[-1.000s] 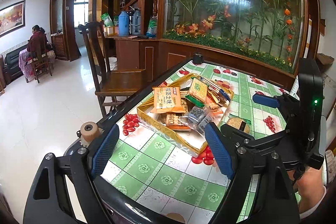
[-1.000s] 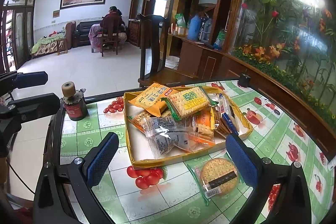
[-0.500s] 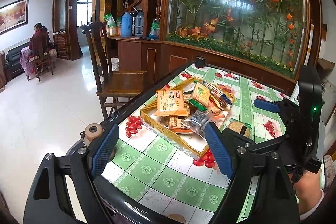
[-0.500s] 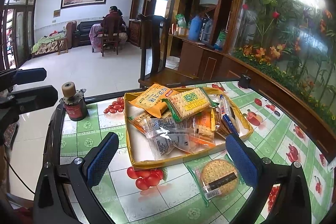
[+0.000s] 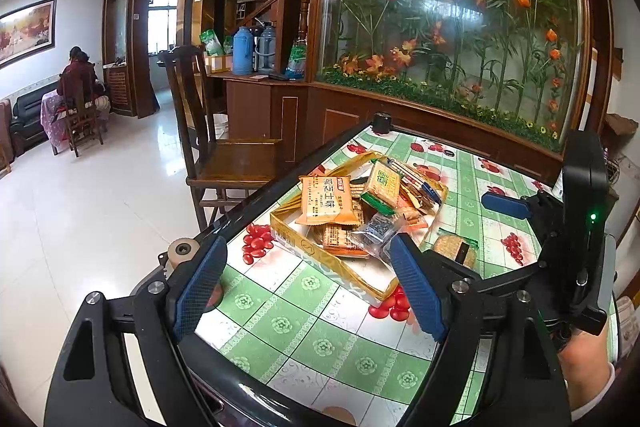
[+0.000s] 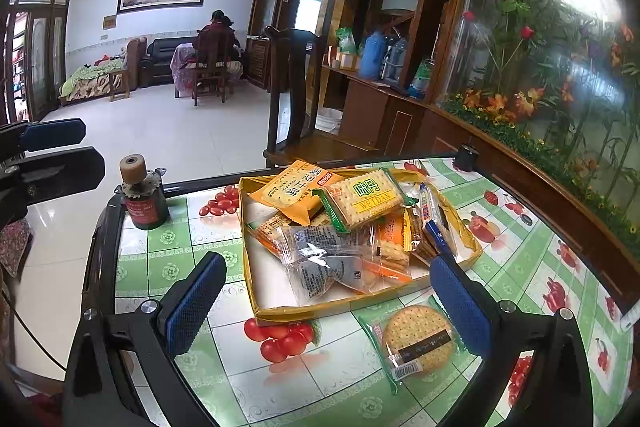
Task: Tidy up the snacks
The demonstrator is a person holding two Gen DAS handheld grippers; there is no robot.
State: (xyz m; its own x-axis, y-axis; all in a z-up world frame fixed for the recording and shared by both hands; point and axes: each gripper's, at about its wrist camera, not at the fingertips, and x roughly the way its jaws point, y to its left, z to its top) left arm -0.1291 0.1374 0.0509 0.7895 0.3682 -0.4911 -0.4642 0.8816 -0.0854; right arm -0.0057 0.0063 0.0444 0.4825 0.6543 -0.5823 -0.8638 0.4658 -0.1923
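Nothing has shifted: both the left gripper [image 5: 308, 291] and right gripper [image 6: 326, 303] stay spread, empty; one round cracker [image 6: 418, 341] waits just outside the tray [image 6: 344, 307].

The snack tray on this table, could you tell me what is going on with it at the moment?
A person holds a gripper in each hand over the table. The left gripper and the right gripper are both open and empty, aimed at the yellow tray, which is heaped with wrapped snacks. One round cracker packet lies on the tablecloth outside the tray, next to the right gripper's right finger, not yet picked up.
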